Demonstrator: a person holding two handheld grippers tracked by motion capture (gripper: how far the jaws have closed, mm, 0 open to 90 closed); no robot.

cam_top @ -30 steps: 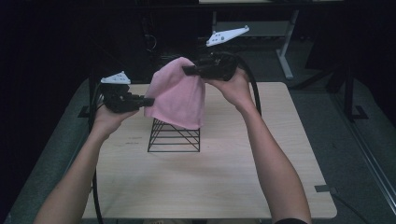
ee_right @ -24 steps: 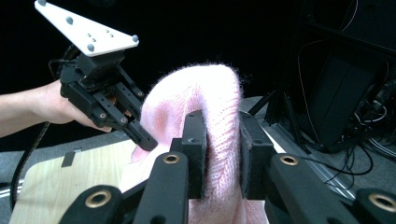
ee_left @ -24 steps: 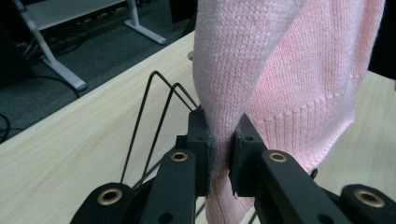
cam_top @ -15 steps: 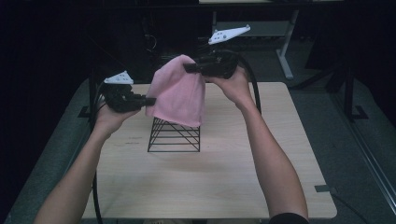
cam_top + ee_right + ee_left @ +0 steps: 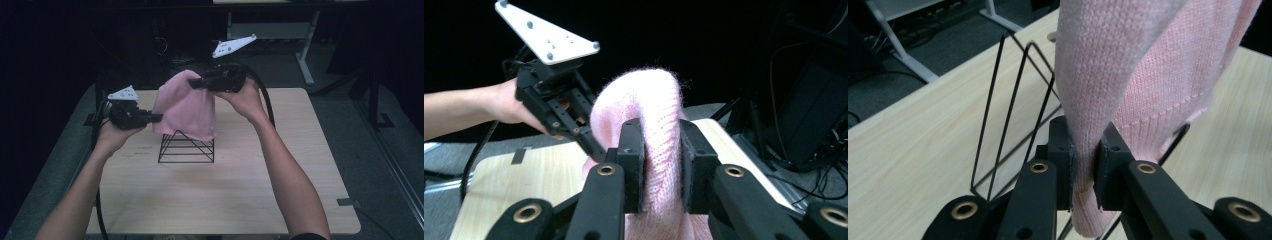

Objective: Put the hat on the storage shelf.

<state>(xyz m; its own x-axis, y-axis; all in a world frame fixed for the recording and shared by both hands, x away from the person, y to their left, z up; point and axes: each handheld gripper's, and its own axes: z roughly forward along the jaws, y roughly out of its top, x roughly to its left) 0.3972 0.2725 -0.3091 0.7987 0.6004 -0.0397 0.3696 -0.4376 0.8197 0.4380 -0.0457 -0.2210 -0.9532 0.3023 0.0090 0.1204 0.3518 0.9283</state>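
Observation:
A pink knitted cloth (image 5: 186, 107) hangs in the air over a black wire rack (image 5: 186, 147) on the wooden table (image 5: 225, 190). My right gripper (image 5: 194, 83) is shut on the cloth's top fold (image 5: 659, 150), held high at the back. Lower down and to the left, my left gripper (image 5: 159, 118) is shut on the cloth's left edge (image 5: 1088, 170). In the left gripper view the cloth (image 5: 1128, 65) drapes down in front of the rack's wires (image 5: 1013, 110). The right gripper view also takes in the left gripper (image 5: 594, 150) with its grey plate, touching the cloth.
The wire rack stands a little behind the table's middle, with its sloped wires under the cloth. Behind the table are dark cables and a white desk leg (image 5: 305, 60). A strip of tape (image 5: 346, 202) sits near the table's right front corner.
The cloth and both grippers have held almost still; the cloth's hang over the rack looks the same.

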